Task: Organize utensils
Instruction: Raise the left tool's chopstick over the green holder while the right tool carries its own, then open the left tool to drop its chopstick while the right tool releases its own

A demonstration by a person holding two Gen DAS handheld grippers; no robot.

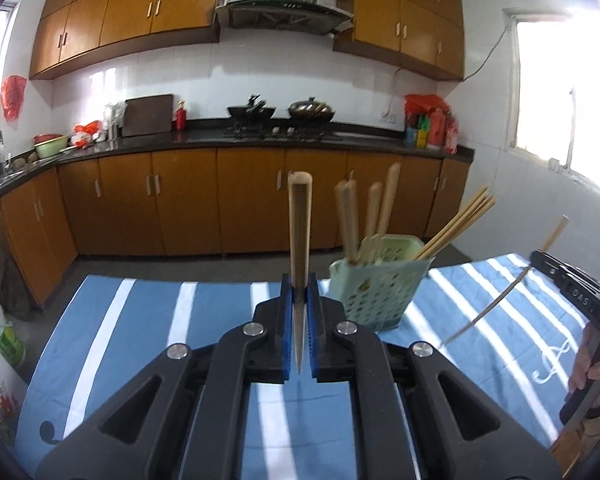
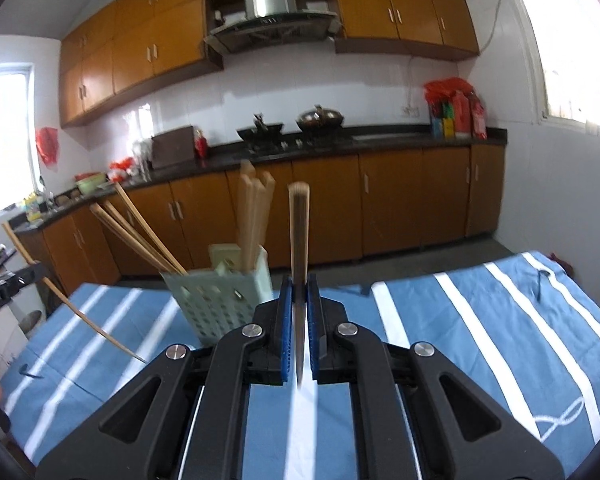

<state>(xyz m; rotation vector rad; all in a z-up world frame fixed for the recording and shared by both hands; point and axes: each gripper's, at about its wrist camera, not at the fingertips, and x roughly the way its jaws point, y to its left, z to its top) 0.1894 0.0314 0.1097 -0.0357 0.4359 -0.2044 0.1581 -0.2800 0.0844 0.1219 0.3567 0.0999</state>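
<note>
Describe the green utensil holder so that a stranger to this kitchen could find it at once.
Look at the blue cloth with white stripes in front of the wooden cabinets. On it stands the pale green utensil holder, a plastic basket with small holes in its walls. Only it stands upright there, with wooden chopsticks sticking out of its top.

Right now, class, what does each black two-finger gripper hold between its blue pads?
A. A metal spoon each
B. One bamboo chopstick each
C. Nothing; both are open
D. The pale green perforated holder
B: the left gripper and right gripper each clamp one bamboo chopstick upright, apart from the pale green perforated holder.
</note>
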